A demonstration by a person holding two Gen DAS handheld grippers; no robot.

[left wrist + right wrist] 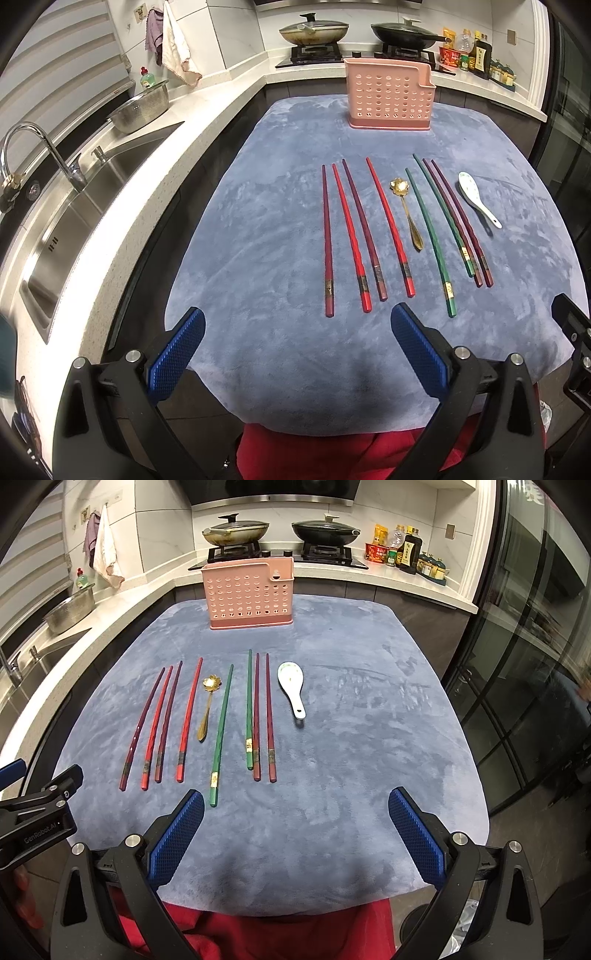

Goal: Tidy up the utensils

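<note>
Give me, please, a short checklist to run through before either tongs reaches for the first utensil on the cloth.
1. Left tongs open and holding nothing: ok.
2. Right tongs open and holding nothing: ok.
3. Pink holder upright at the far end of the cloth: ok.
4. Holder free inside: cannot tell.
5. Gold spoon and white spoon lying apart from the chopsticks: ok.
6. Three right-hand chopsticks spaced for a single pick: not ok, tightly bunched.
</note>
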